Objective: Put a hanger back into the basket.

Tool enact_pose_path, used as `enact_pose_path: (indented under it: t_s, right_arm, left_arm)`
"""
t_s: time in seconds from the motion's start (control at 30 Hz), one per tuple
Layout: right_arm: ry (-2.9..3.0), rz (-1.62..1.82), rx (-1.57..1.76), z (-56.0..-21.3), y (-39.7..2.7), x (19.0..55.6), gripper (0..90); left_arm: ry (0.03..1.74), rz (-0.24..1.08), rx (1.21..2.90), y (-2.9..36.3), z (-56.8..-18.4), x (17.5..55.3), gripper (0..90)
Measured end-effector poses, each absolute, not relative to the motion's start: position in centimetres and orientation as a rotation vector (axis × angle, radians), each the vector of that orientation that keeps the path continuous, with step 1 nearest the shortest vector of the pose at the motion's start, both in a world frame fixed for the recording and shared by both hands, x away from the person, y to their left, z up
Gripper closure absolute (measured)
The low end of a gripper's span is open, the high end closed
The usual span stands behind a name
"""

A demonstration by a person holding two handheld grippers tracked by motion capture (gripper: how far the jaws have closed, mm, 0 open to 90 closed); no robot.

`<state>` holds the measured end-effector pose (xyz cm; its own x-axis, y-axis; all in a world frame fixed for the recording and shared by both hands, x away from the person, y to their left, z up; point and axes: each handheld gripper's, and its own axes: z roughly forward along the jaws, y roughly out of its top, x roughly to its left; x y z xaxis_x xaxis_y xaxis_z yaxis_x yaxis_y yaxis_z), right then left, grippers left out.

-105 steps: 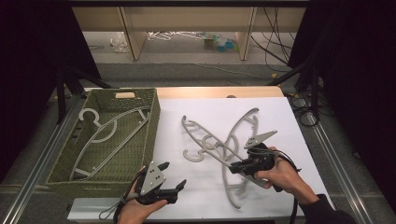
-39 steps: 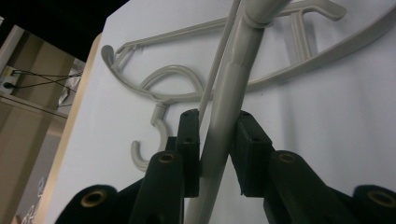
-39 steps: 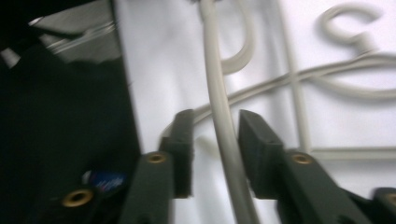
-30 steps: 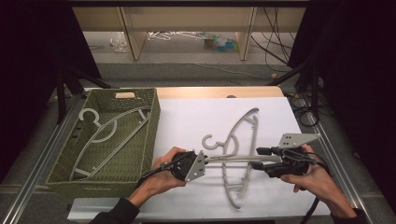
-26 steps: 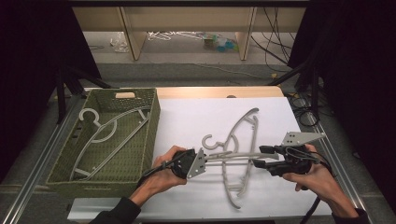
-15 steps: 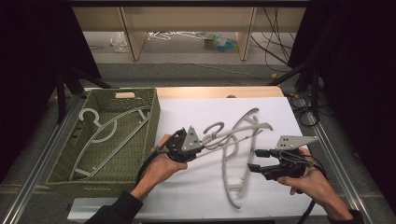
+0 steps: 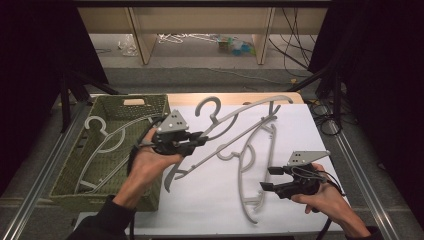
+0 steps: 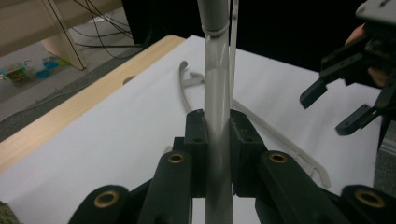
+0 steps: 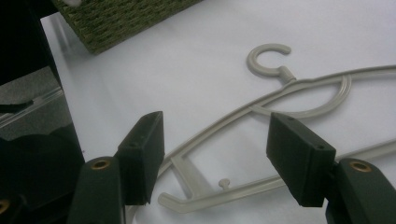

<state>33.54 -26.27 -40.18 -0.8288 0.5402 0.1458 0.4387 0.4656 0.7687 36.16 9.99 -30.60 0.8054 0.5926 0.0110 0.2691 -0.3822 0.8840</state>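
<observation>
Two grippers are working here, and the left gripper (image 7: 192, 141) is clamping its jaws tight on the arm of a grey hanger (image 7: 240, 117), as the left gripper view is showing, with the grey bar (image 8: 218, 112) pinched squarely between the two black pads. That hanger is hanging in the air over the white tabletop (image 7: 210, 200), its hook up toward the far edge and one tip drooping near the table. The right gripper (image 7: 272, 178) has just been opening its jaws; they are standing well apart with nothing between them, hovering low over a second hanger (image 7: 248, 172) that is lying flat on the white surface. In the right gripper view this hanger (image 9: 280, 100) is showing beneath the spread pads, untouched.

Judging by the green basket (image 7: 75, 165) at the left, which is already holding hangers (image 7: 107, 142), the step in hand looks like carrying the lifted hanger over to it. The next move is calling for a swing left and a lowering that keeps the long arms clear of the basket rim.

The left hand (image 7: 150, 162) is reaching up and forward, wrist raised, gripper pointing rightward. The right hand (image 7: 322, 195) is resting low near the table's right side, gripper pointing left.
</observation>
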Motion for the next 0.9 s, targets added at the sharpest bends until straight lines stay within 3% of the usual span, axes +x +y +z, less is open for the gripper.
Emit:
enact_pose_path:
  t_s: [0.43, 0.9]
  right_arm:
    - [2.591, 1.292, 0.892, -40.8, -26.3, 33.5, 35.6]
    - [2.595, 1.276, 0.932, -41.4, -26.4, 33.8, 29.9]
  left_arm:
    - [0.713, 0.491, 1.883, 16.9, -25.2, 35.9, 79.4]
    - [0.948, 0.623, 1.898, 25.1, -28.1, 38.2, 79.4]
